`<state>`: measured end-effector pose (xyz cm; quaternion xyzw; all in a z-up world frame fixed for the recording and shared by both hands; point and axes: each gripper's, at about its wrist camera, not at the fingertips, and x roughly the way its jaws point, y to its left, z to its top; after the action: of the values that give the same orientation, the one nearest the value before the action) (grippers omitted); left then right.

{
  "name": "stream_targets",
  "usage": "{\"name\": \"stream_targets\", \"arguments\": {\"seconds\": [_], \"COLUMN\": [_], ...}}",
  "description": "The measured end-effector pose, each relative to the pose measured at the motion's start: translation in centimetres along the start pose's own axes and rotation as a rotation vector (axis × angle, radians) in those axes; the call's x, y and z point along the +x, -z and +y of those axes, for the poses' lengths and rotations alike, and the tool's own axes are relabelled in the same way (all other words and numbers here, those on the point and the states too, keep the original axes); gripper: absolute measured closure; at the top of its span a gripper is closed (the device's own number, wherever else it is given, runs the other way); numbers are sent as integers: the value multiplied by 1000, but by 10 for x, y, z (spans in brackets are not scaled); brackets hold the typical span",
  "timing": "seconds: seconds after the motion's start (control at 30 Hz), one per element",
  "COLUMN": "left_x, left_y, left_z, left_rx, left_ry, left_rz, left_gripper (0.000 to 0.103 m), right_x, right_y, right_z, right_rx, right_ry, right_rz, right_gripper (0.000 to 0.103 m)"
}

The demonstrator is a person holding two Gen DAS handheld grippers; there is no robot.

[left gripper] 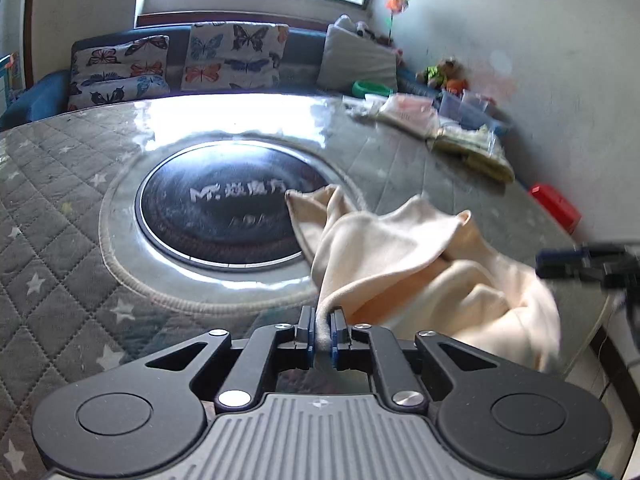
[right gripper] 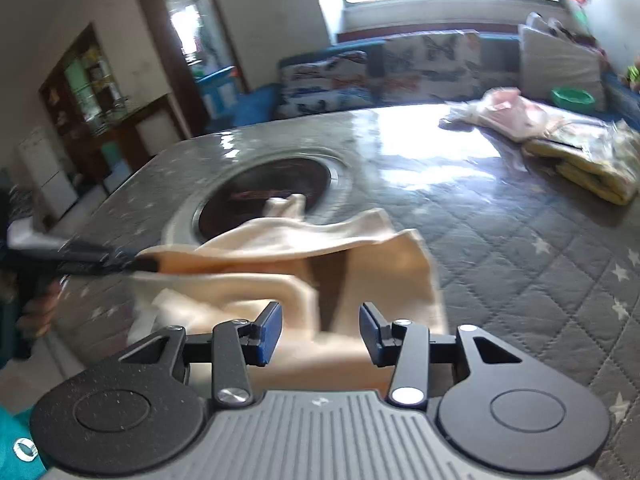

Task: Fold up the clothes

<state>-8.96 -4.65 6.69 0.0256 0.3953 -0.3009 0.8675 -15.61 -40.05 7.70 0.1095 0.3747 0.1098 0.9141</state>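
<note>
A cream garment [left gripper: 420, 264] lies bunched on the grey quilted table [left gripper: 60, 208], partly over a round black cooktop [left gripper: 224, 208]. My left gripper [left gripper: 322, 332] is shut on an edge of the garment and lifts it. My right gripper [right gripper: 320, 332] is open, its blue pads on either side of the garment [right gripper: 304, 264] just above it, gripping nothing. The right gripper also shows blurred at the right of the left wrist view [left gripper: 580, 264]. The left gripper appears at the left of the right wrist view [right gripper: 100, 260], holding the cloth.
Folded clothes in plastic bags [left gripper: 472, 144] and a red box [left gripper: 556, 206] sit at the table's far right; they also show in the right wrist view [right gripper: 580, 156]. A sofa with butterfly cushions [left gripper: 232, 56] stands behind the table. The table's near right edge is close.
</note>
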Motion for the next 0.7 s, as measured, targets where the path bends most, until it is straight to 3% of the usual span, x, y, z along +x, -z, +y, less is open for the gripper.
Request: {"name": "stream_targets", "arguments": {"seconds": [0.1,0.17,0.27,0.4,0.5,0.57,0.7], "left_x": [3,5,10,18,30,40,69], "left_y": [-1,-2,-6,-17,-27,-34,-44], "left_z": [-5,-11,-23,-41,-57,-68,-91], "left_rx": [30,60,114,175,223,257,308], "left_ry": [-1,-2,-5,19,48,72,118], "left_rz": [0,-6,-23,-42,-57,-63,-30], "left_gripper": [88,75,58,58,58,58,58], "right_x": [17,30,47,52,53,52,44], "right_y": [-3,-2,-1,2,4,6,7], "right_z": [-14,-23,-33,-29,-22,-17,-14], "right_rx": [14,6,32,14,-16,-38,-38], "right_ry": [94,161,190,183,188,193,212], "right_rz": [17,37,81,99,104,100,61], "right_gripper": [56,54,54,56,71,87,96]}}
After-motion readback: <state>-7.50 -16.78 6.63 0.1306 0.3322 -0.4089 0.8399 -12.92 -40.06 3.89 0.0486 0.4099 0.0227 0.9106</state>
